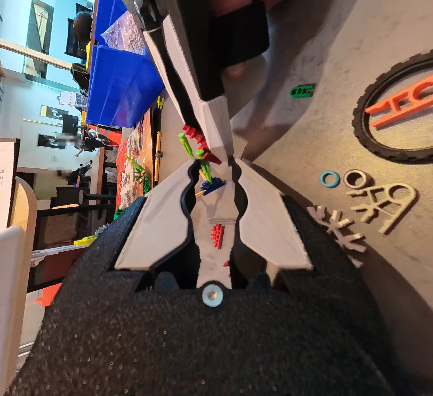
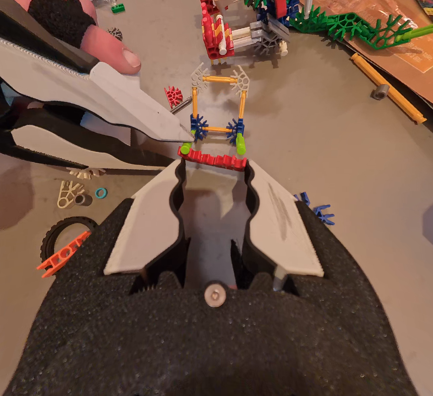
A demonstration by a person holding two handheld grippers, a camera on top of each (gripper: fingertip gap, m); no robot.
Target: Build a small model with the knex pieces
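My right gripper (image 2: 214,162) is shut on a red connector bar (image 2: 212,159), one fingertip at each end. The bar sits on two light-green rods (image 2: 240,145) at the near end of a small frame (image 2: 220,108) of yellow rods with blue and grey connectors, lying on the grey table. My left gripper (image 1: 214,161) comes in from the left, jaws apart. Its tips straddle the left green rod (image 1: 203,164) and the bar's left end (image 1: 206,150). Its upper finger (image 2: 140,112) touches the blue connector (image 2: 198,126). The right gripper's finger (image 1: 210,112) shows in the left wrist view.
A larger green, red and white model (image 2: 257,9) stands behind the frame. A long yellow rod with a grey spacer (image 2: 386,96) lies right, by a printed sheet (image 2: 365,9). A black tyre holding an orange connector (image 1: 398,112), a teal ring (image 1: 329,179) and loose connectors lie left. Blue bins (image 1: 121,84) stand behind.
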